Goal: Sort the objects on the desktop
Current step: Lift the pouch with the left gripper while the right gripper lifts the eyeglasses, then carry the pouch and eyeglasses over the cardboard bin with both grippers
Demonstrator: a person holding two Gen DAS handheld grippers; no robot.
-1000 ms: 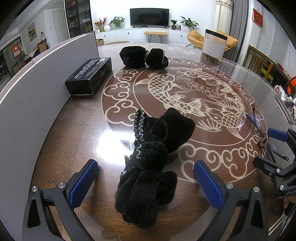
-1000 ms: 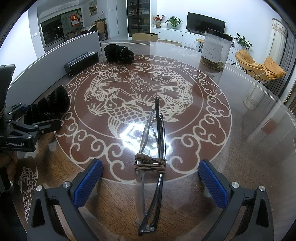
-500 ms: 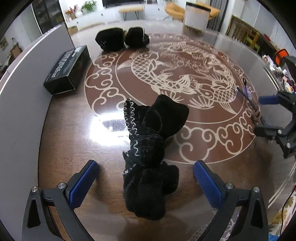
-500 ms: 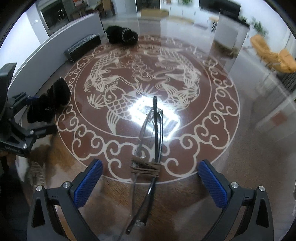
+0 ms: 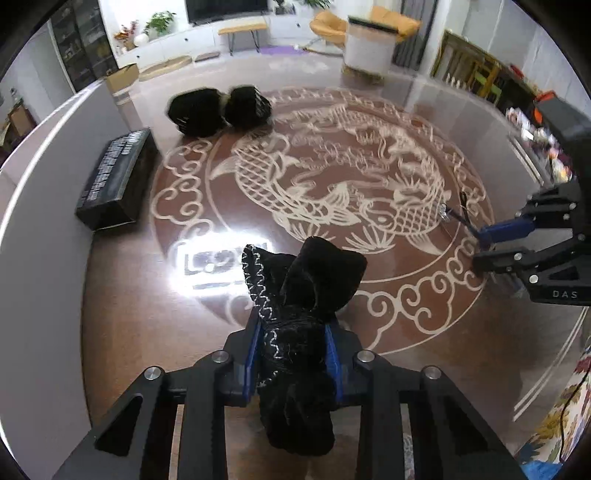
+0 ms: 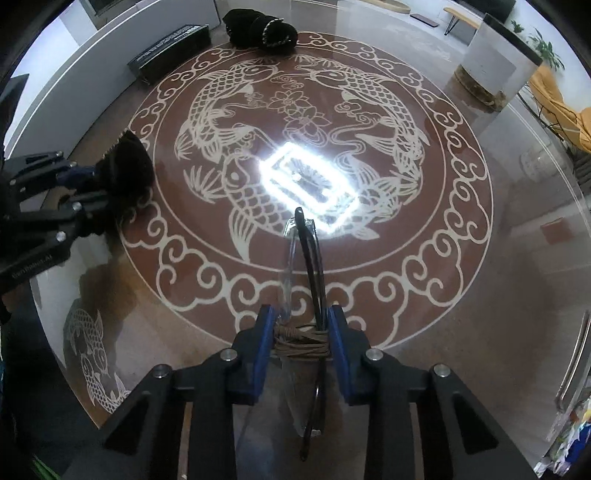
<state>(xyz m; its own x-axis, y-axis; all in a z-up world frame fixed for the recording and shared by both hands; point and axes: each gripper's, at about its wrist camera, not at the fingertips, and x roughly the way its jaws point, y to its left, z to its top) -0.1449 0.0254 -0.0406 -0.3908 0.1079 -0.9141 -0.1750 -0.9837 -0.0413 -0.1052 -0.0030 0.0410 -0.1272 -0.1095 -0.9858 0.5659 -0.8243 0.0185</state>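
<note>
My left gripper (image 5: 293, 356) is shut on a bundle of black fuzzy gloves (image 5: 306, 295) with white stitching, held above the round table (image 5: 122, 295). It also shows in the right wrist view (image 6: 92, 184) at the left. My right gripper (image 6: 301, 343) is shut on folded black-framed glasses (image 6: 308, 258) bound with brown cord (image 6: 301, 341), lifted above the table. It shows in the left wrist view (image 5: 491, 240) at the right. A second black glove bundle (image 5: 218, 110) lies at the table's far side, also in the right wrist view (image 6: 260, 31).
A black box (image 5: 114, 181) lies along the grey partition wall (image 5: 44, 155) at the left. A tall clear container (image 5: 367, 51) stands at the far edge, also in the right wrist view (image 6: 491, 70). Bright lamp glare sits on the glass.
Both grippers closed, the left on the gloves and the right on the glasses. Both have risen above the table with their objects.
</note>
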